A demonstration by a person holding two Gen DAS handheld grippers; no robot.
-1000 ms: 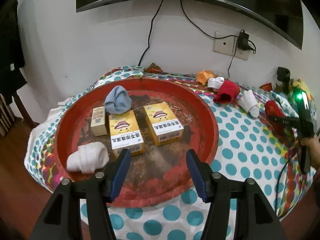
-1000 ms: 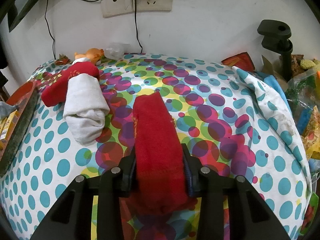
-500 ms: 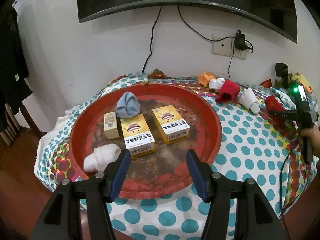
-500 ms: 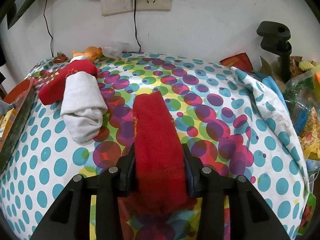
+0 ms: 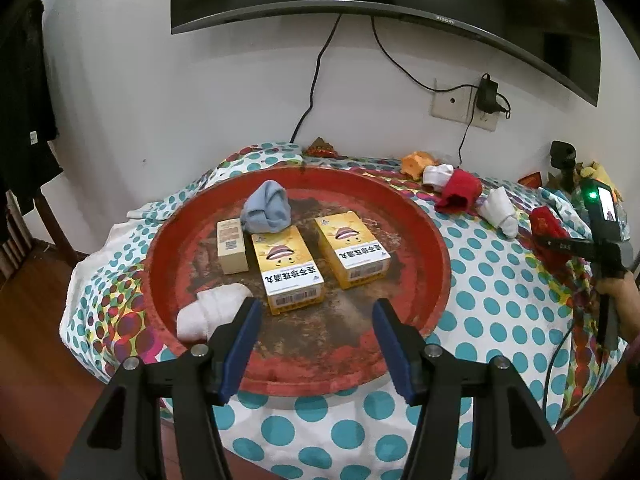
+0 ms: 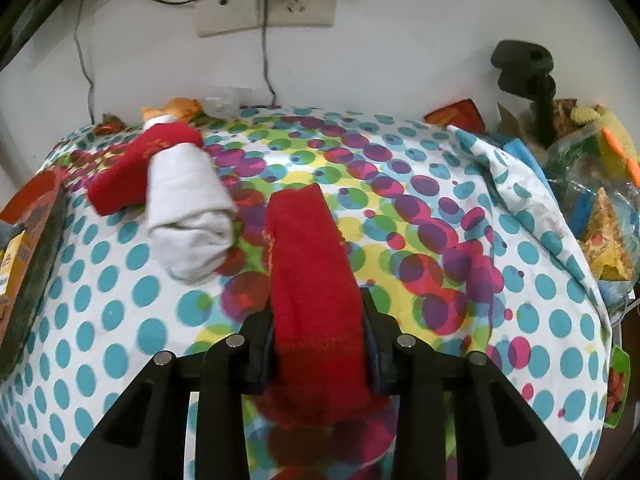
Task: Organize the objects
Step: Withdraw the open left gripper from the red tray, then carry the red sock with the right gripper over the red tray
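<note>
We judge the tidying to be partly done. Ahead of our left hand-held gripper [image 5: 316, 344], whose jaws stand apart with nothing between them, sits the red tray [image 5: 434, 240] on the desk [image 5: 488, 300]. It already carries two yellow boxes [image 5: 287, 269] lying side by side just beyond the fingertips, a small tan box [image 5: 231, 245] to their left, a rolled grey sock [image 5: 267, 208] behind them and a rolled white sock [image 5: 212, 312] just beside the left finger. These look sorted.

Our right hand-held gripper [image 6: 320, 344] is clamped on a red sock [image 6: 312, 280], the pads pressing it from both sides. Its jaws have just been closing, with the sock between them. The sock runs forward from the fingers, its far end over the spotted cloth; whether that end touches the cloth we cannot tell. From the left wrist view this gripper and its sock appear far off to the right, well apart from the tray.

Left on the desk, ahead and to the left of the right gripper, lie another red sock [image 6: 136, 168] and a white sock roll [image 6: 188, 212] overlapping it. In the left wrist view a further white sock [image 5: 438, 172] lies beyond them near an orange toy [image 5: 416, 162]. So we reckon at least three socks still wait outside the tray, plus the one in hand.

The step in hand, as we read it, is carrying the gripped red sock leftward to the tray. The soft fabric may sag or slip.
</note>
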